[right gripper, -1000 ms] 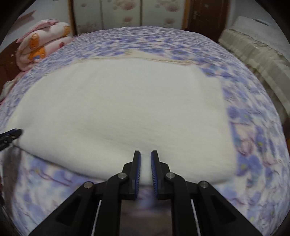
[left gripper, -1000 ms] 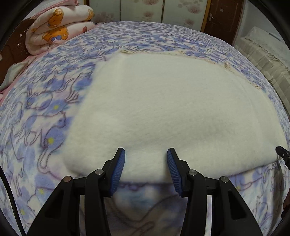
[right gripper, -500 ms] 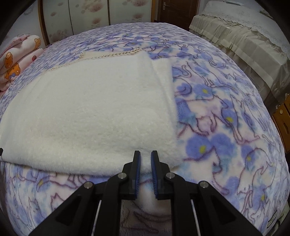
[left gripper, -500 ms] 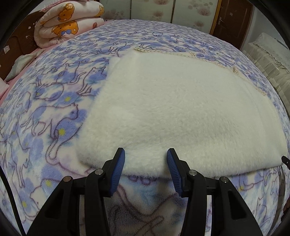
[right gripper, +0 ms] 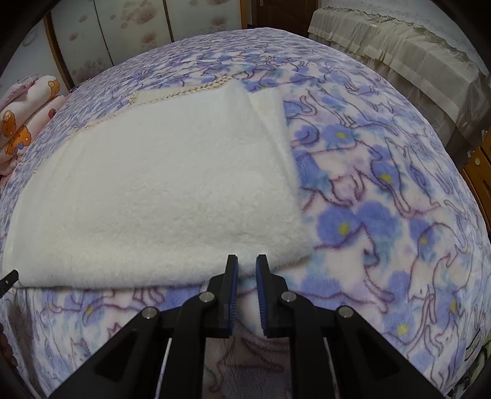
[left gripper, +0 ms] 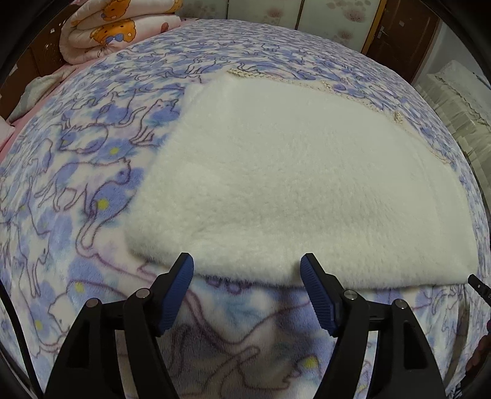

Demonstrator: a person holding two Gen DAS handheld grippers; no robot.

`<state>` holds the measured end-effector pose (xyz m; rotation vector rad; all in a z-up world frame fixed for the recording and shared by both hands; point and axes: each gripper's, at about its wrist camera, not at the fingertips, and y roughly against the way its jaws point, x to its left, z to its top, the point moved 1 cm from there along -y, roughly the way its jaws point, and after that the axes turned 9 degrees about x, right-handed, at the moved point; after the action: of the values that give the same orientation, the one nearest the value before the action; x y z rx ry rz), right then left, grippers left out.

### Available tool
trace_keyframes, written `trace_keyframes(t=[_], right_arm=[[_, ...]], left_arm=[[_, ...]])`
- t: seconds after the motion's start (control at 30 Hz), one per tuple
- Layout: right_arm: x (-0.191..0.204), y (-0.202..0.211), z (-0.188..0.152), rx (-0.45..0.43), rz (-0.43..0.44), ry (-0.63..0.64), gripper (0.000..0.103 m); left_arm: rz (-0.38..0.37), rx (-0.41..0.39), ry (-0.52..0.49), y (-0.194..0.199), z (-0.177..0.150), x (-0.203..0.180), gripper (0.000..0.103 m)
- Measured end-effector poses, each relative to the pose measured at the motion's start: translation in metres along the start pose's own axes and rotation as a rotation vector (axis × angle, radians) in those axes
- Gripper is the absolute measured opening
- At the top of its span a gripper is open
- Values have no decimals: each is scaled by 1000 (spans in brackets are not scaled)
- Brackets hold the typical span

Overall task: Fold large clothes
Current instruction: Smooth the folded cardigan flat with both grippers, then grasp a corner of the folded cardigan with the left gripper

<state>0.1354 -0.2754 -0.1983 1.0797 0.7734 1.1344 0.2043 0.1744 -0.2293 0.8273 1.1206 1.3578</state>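
Note:
A thick white fleecy garment (left gripper: 291, 184) lies folded flat on the bed, with a crocheted trim along its far edge. My left gripper (left gripper: 246, 261) hovers at the near edge, close to the garment's left corner. Its jaws are opening, the blue pads stand wide apart, and the fleece edge lies just beyond the tips, untouched. In the right wrist view the garment (right gripper: 153, 190) fills the left half. My right gripper (right gripper: 246, 259) sits shut at the near edge by the right corner, holding nothing. A lower layer peeks out along the garment's right side.
The bed is covered by a purple cat-print blanket (right gripper: 383, 199). A rolled bear-print quilt (left gripper: 116, 27) lies at the far left. A beige-draped piece of furniture (right gripper: 399, 55) stands to the right, with wardrobe doors (right gripper: 122, 36) behind the bed.
The left jaws have spread wider while the hand stayed put. The right gripper slid rightward along the near edge, from about its middle to the right corner, still shut.

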Motion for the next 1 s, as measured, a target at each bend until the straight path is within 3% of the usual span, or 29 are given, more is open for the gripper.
trace_keyframes(t=[0.37,0.47,0.6,0.8,0.9,0.93,1.0], right_arm=[[25,46,-24,-32,69,43,12],[35,56,-34,-35,84,69,12],[49,68,-50,-34,110,110,29],[73,81,-72,-34,129,187,33],[84,87,-82,-51,130,226,56],[88,90,-85,-65,128,240,61],[96,94,-90,-90,121,268,61]], left_arm=[[-53,-10,23,47,-24,1,71],[-82,-22,27,64,-34,-1,78],[-151,4,15,77,-49,-8,83],[-173,40,-28,84,-76,-21,87],[-222,48,-29,85,-88,-25,102],[-254,56,-27,85,-91,-25,102],[-294,71,-15,82,-95,-27,102]])
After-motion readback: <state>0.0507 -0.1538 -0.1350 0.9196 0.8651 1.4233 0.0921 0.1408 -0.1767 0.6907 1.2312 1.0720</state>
